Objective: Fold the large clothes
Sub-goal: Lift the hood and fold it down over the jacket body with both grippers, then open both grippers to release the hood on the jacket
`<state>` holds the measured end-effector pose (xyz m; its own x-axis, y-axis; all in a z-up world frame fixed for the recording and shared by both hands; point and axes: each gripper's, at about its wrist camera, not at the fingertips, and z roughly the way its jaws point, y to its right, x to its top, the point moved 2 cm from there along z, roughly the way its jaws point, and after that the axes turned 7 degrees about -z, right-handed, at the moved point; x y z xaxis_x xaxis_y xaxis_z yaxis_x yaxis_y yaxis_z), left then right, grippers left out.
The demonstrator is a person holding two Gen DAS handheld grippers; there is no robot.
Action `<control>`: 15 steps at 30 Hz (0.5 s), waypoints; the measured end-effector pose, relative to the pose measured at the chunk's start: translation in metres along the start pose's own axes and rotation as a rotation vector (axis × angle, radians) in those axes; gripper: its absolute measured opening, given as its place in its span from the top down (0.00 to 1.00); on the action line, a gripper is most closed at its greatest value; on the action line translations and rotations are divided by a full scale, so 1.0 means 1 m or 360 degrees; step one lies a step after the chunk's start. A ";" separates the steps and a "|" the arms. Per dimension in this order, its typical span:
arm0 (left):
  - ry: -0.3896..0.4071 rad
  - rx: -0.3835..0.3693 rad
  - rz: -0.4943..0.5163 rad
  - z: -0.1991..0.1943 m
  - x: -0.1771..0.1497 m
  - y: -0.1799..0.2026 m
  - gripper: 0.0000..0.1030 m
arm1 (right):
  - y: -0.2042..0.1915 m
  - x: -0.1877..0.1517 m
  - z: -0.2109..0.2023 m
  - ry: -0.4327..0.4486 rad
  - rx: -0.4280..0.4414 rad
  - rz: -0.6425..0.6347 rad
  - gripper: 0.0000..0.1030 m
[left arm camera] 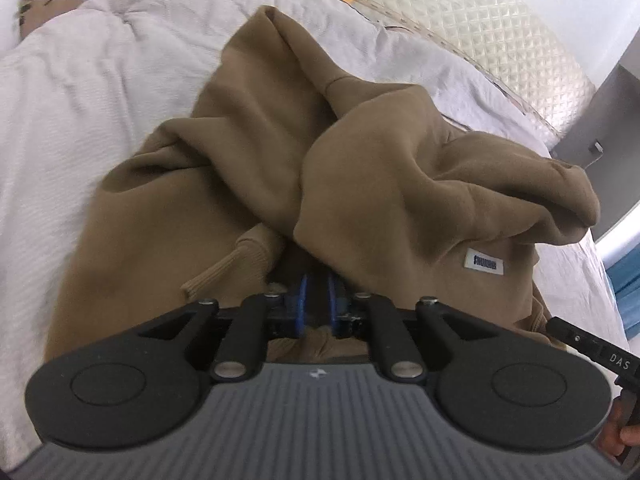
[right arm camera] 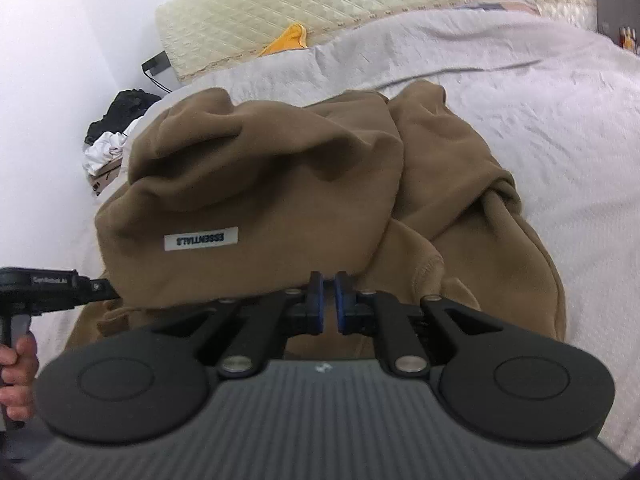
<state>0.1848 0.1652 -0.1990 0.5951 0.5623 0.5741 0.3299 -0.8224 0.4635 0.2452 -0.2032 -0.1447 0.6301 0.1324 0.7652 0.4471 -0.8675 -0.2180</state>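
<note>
A brown hoodie [left arm camera: 360, 168] lies crumpled on the bed, with a white label [left arm camera: 484, 266] and a ribbed cuff [left arm camera: 232, 268] near me. It also shows in the right wrist view [right arm camera: 280, 184], label [right arm camera: 201, 238] upside down. My left gripper [left arm camera: 318, 280] has its jaws nearly shut, and its tips go under a brown fold; whether they pinch cloth is hidden. My right gripper [right arm camera: 329, 280] is nearly shut at the hoodie's near edge, with a thin gap between the blue pads. Each gripper appears in the other's view: the right [left arm camera: 600, 354], the left [right arm camera: 52, 284].
The bed has a pale grey-white cover [left arm camera: 80, 120] [right arm camera: 540, 112]. A quilted cream mattress [right arm camera: 360, 4] leans at the far side with an orange cloth [right arm camera: 288, 38]. Dark and white clothes [right arm camera: 116, 128] lie by the wall. A grey cabinet [left arm camera: 600, 120] stands at the right.
</note>
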 end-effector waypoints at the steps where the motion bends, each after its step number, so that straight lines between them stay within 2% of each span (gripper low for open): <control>1: 0.0004 0.0009 -0.0006 -0.005 -0.002 -0.001 0.58 | 0.000 -0.001 -0.004 0.0005 0.0006 0.0013 0.75; 2: 0.0021 0.0027 -0.0007 -0.011 -0.003 0.000 0.53 | 0.002 0.001 -0.005 0.0025 0.0012 0.0021 0.63; 3: 0.0062 0.0026 0.0003 -0.017 -0.003 0.004 0.49 | 0.002 0.003 -0.011 0.0061 0.0017 0.0027 0.40; 4: 0.0106 0.0009 0.0017 -0.026 -0.004 0.006 0.49 | 0.001 -0.001 -0.021 0.0117 0.0021 0.0028 0.34; 7: 0.0240 -0.0031 0.0039 -0.049 0.005 0.023 0.49 | -0.004 0.002 -0.042 0.0273 0.0011 -0.0010 0.34; 10: 0.0311 -0.0126 0.0096 -0.063 0.016 0.046 0.49 | -0.003 0.016 -0.048 0.0400 0.0045 0.0028 0.34; 15: 0.0326 -0.0276 0.0190 -0.053 0.035 0.096 0.48 | -0.014 0.052 -0.034 0.0462 0.0123 0.0069 0.35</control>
<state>0.1979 0.1103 -0.0986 0.4559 0.4827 0.7478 0.1258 -0.8667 0.4828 0.2498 -0.2003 -0.0813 0.4465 -0.0561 0.8930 0.4780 -0.8287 -0.2911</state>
